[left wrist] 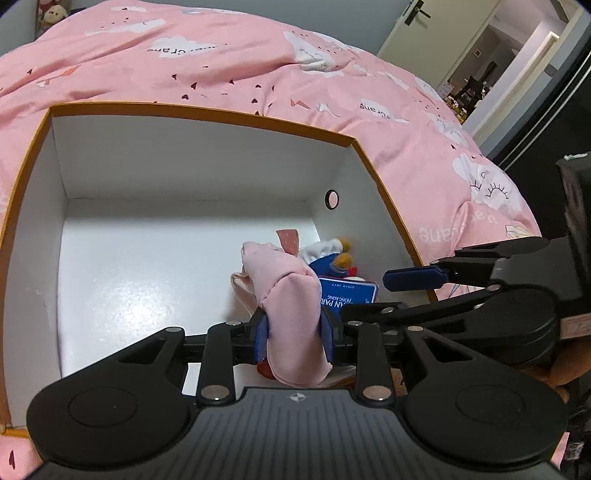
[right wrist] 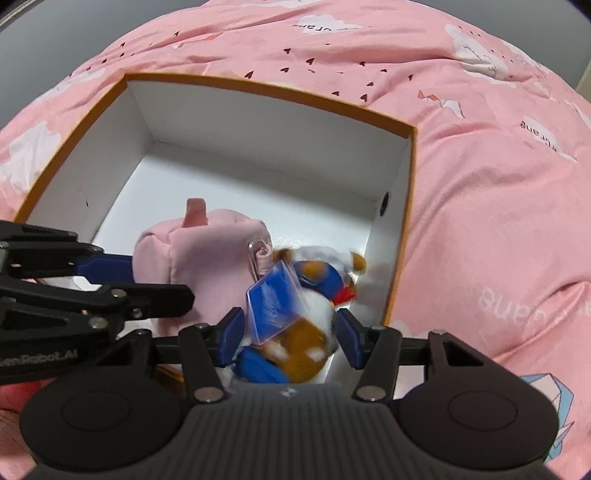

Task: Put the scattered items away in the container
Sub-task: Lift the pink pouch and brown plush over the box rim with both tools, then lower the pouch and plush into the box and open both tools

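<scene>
An orange-rimmed cardboard box (left wrist: 207, 110) (right wrist: 258, 85) with white inside walls sits on the bed. My left gripper (left wrist: 293, 338) is low inside it near the front wall, shut on a pink soft pouch (left wrist: 291, 314) (right wrist: 207, 258) that bulges out between the blue pads. A blue, white and brown plush toy (left wrist: 332, 254) (right wrist: 306, 339) with a clear-sleeved blue tag (left wrist: 347, 295) (right wrist: 275, 299) lies in the box's right front corner, blurred. My right gripper (right wrist: 290, 336) stands open over it, the right pad clear of the toy. Its fingers (left wrist: 413, 278) reach in from the right.
A pink duvet (left wrist: 258, 62) (right wrist: 480, 184) with cloud prints surrounds the box. The right box wall has a round finger hole (left wrist: 331, 199). The box's left and far floor (left wrist: 147, 258) is bare. An open doorway (left wrist: 480, 74) is at the far right, and stuffed toys (left wrist: 51, 14) at the far left.
</scene>
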`<state>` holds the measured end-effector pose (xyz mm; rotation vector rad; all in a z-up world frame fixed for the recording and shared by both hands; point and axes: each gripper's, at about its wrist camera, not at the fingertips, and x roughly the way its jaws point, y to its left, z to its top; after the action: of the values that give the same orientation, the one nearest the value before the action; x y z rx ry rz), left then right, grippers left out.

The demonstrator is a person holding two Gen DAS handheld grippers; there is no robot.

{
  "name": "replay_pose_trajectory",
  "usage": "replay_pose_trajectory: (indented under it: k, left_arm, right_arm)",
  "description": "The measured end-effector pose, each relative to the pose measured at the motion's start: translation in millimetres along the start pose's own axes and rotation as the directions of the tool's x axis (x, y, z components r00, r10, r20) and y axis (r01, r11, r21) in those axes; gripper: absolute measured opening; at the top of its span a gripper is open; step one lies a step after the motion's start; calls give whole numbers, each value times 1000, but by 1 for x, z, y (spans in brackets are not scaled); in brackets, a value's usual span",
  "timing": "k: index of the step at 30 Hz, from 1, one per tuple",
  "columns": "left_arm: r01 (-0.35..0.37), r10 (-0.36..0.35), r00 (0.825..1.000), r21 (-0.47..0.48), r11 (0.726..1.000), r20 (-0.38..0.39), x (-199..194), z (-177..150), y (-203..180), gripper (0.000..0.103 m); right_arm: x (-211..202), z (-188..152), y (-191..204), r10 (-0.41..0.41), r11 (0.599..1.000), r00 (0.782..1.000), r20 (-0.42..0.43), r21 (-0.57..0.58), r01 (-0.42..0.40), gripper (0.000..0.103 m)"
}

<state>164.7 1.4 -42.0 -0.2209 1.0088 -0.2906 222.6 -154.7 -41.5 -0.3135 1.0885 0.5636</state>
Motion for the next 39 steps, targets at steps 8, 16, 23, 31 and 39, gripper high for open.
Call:
replay_pose_trajectory:
  k: [8,16,23,31,39]
  left_arm:
    - [-9,12,997,44,999,-73,16,4,-7,35]
    - [75,-63,993,112,991,-104,18,1,-13,41]
    - [119,-97,989,201,972,-115,20,2,-31,41]
    - [98,-78,992,231,968,-97,14,3,-35,45]
    - [111,-99,993,210,971,-66,-1,5,-31,35]
  right_arm:
    - [-10,-6,-3,-17,1000,1000,26,14,17,50]
    - [-26,-7,-6,-23,999,996,91,29,20,49]
    - [-34,-7,-6,-41,999,990,138,30,37,53]
    - [-39,-10,-15,-39,997,987,154,66,29,53]
    - [-40,-8,-7,42,997,983,178,63,-54,41]
